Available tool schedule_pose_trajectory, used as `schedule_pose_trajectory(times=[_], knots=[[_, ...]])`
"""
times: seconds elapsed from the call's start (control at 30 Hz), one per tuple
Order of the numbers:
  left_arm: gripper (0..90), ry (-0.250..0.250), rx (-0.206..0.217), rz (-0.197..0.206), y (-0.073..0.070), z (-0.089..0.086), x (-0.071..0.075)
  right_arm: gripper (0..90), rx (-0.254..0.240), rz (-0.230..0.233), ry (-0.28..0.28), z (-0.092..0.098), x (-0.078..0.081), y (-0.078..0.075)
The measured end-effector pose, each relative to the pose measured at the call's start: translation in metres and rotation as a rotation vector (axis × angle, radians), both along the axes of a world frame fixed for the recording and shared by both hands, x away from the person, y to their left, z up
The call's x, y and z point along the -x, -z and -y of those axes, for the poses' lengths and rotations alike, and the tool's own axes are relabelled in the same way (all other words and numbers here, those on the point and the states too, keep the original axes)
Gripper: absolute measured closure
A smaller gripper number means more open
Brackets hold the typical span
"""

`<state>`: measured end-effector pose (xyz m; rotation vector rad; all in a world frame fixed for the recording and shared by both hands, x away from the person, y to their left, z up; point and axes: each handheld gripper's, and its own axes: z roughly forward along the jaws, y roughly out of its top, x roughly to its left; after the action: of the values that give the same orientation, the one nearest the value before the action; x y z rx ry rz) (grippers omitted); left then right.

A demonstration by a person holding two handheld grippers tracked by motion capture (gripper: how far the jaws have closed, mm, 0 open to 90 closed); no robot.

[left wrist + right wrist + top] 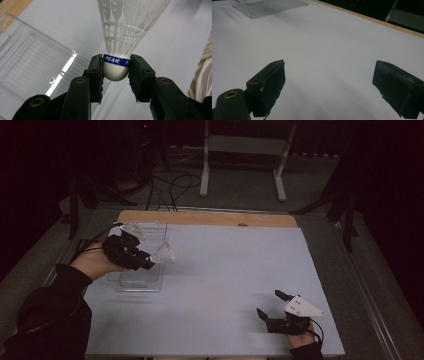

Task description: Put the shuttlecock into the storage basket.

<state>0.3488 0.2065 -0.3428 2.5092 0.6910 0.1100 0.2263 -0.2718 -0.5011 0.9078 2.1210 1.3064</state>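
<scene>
**Setting the shuttlecock into the clear tray**

Nearest, the right tongs (270, 304) rest released and empty on the desk (225, 285). Farther off, the left tongs (116, 71) clench the shuttlecock (120, 50) by its cork, above the clear tray (141, 282). Lower gently inside the walls, skirt unbent, before letting go.

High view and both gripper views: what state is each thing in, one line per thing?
Shuttlecock: held by its white cork, skirt pointing away from the left gripper, above the tray's edge.
Left gripper: shut on the shuttlecock's cork, lifted off the table.
Right gripper: open, nothing between its jaws, low over the table's near right part.
Tray: clear plastic, lying on the table's left side; no contents visible.
Table: white top, wooden far edge.
</scene>
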Motion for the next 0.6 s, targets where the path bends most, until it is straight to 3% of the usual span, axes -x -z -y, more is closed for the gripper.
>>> schedule_pose_trajectory(times=[0.3, 0.6], knots=[[65.0, -0.052, -0.014, -0.005, 0.002, -0.019, 0.0, 11.3, 0.0, 0.003, 0.002, -0.001, 0.0, 0.0], [65.0, -0.107, -0.029, 0.016, -0.004, -0.037, 0.003, 11.3, 0.003, 0.0, -0.004, -0.001, 0.0, 0.001]])
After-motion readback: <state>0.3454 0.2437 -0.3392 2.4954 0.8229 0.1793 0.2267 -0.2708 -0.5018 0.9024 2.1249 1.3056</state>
